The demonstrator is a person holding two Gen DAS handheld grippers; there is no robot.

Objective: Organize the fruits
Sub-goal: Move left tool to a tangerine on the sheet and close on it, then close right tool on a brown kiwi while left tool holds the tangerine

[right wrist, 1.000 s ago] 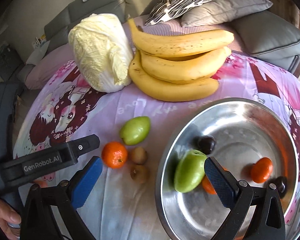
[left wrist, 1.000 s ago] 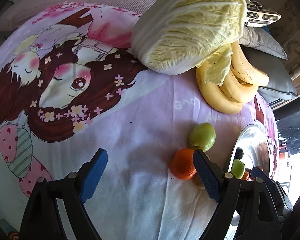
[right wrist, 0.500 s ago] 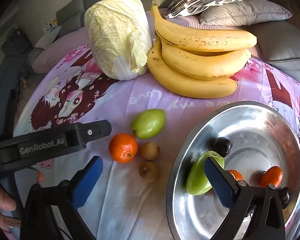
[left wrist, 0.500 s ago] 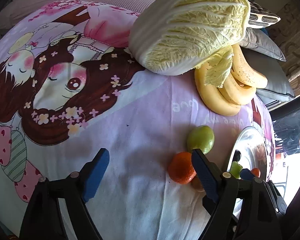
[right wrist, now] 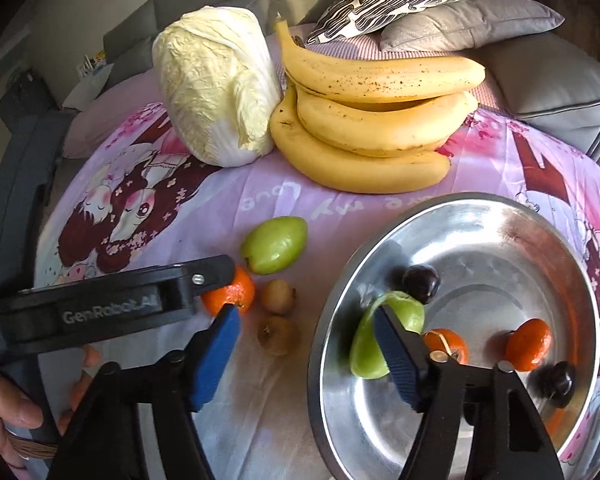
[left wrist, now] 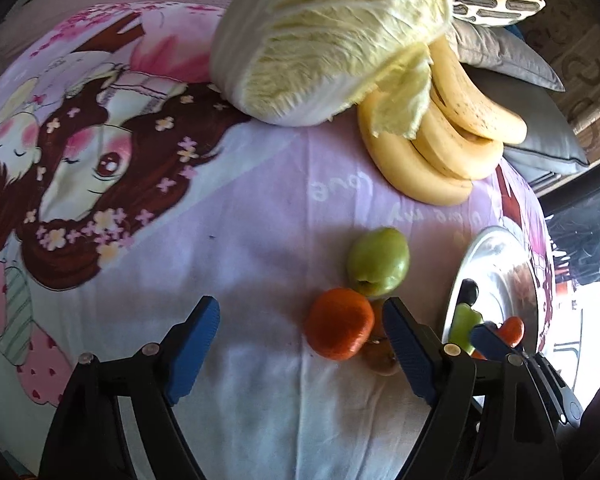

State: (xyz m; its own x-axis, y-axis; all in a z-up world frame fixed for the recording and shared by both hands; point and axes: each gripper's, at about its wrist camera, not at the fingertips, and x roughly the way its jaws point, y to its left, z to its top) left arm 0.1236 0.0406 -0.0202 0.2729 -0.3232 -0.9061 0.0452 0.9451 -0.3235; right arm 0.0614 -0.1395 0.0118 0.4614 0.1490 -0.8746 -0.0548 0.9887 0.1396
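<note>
The left gripper [left wrist: 300, 326] hung over the printed cloth [left wrist: 236, 216] with its blue pads well apart and nothing between them. The loose tangerine [left wrist: 339, 324] lay just ahead of its right-hand pad, close enough to nearly touch it, with a green fruit [left wrist: 378, 261] a little farther on and a small brown fruit [left wrist: 380, 356] partly hidden behind that same pad. It looked lined up that way for a reason: the tangerine was the nearest loose fruit, and a short slide to the right would have brought it between the pads.

The right gripper [right wrist: 306, 342] pointed down at the near rim of the metal bowl [right wrist: 500, 208]. Its jaws had just been closing, yet the pads stood apart with only cloth and rim between them — they clamped on nothing. Its right pad hung in front of the green fruit in the bowl [right wrist: 370, 340], which leaned against the bowl's wall, seemingly set down there. Beyond that pad the bowl also held two tangerines [right wrist: 528, 344] and two dark round fruits [right wrist: 420, 282], so the sorting seemed about half done.

To the left of the right gripper's pads lay the loose pieces — the tangerine, the green fruit and two brown ones. Farther ahead of both grippers, the bananas [right wrist: 372, 120] rested against a cabbage [right wrist: 216, 84], untouched.
</note>
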